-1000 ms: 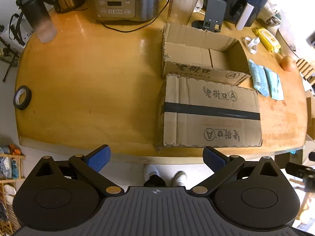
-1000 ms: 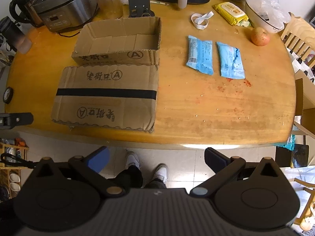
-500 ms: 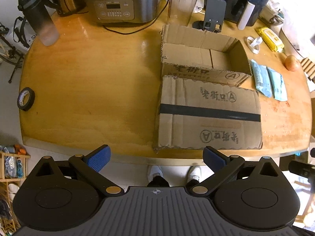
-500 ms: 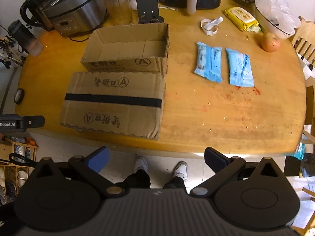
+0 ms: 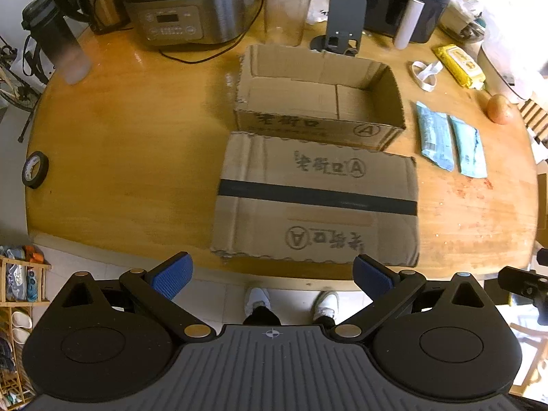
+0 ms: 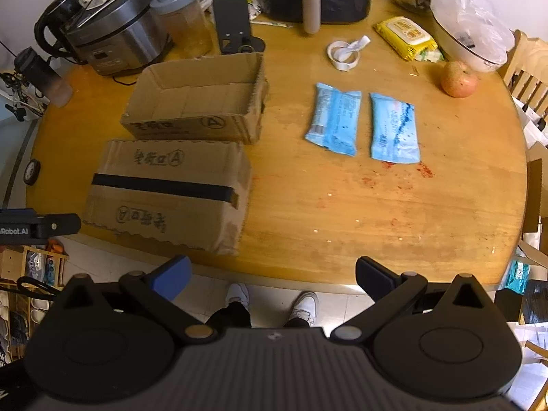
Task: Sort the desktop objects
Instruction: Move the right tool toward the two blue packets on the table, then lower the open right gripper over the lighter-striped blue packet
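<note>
The worktop (image 6: 342,205) is varnished wood, glossy at twelve o'clock where light glares off it, scuffed and stained red near three o'clock. The open box (image 6: 198,102) and the closed box (image 6: 164,188) are matt brown corrugated cardboard with ragged edges; a strip of dull black tape (image 6: 161,183) crosses the closed one. Two blue packets (image 6: 334,118) look like smooth, slightly shiny plastic film, as does the yellow wipes pack (image 6: 406,36). The rice cooker (image 5: 185,3) is brushed metal. Both the left gripper (image 5: 272,272) and right gripper (image 6: 272,275) are matt black plastic, with textured blue pads (image 5: 171,274).
</note>
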Available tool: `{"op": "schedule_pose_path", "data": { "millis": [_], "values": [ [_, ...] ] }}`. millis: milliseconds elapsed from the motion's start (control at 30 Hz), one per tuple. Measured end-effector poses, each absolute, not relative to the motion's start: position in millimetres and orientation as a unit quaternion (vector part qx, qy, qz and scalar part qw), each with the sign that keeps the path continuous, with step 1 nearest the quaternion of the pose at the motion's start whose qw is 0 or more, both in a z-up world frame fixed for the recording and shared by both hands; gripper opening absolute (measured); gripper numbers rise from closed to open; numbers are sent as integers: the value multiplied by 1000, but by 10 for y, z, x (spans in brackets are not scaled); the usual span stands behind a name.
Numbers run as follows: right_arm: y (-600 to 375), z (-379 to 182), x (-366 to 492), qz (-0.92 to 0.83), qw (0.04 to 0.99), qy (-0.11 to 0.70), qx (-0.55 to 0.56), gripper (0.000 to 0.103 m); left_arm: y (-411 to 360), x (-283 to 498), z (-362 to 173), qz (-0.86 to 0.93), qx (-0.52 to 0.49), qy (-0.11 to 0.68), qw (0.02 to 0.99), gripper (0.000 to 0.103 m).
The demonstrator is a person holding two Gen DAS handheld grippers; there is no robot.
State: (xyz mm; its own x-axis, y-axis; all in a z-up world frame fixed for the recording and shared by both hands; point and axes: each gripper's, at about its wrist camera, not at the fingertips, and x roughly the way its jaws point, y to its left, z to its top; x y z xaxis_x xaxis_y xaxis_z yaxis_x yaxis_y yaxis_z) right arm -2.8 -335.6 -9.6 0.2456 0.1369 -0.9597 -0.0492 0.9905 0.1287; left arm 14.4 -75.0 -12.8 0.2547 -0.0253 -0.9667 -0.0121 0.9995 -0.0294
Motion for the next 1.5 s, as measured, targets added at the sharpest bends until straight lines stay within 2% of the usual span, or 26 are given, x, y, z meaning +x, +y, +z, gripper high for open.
{"op": "schedule_pose_path", "data": {
  "millis": [900,1500],
  "values": [
    [-4209,-145,-79,54,789,610,51,103,-1654,100,-128,-1,12,612,791,103],
    [-4231,-236,-19,39,775,630,38,103,-1724,167,-144,1,26,624,781,103]
  ]
}}
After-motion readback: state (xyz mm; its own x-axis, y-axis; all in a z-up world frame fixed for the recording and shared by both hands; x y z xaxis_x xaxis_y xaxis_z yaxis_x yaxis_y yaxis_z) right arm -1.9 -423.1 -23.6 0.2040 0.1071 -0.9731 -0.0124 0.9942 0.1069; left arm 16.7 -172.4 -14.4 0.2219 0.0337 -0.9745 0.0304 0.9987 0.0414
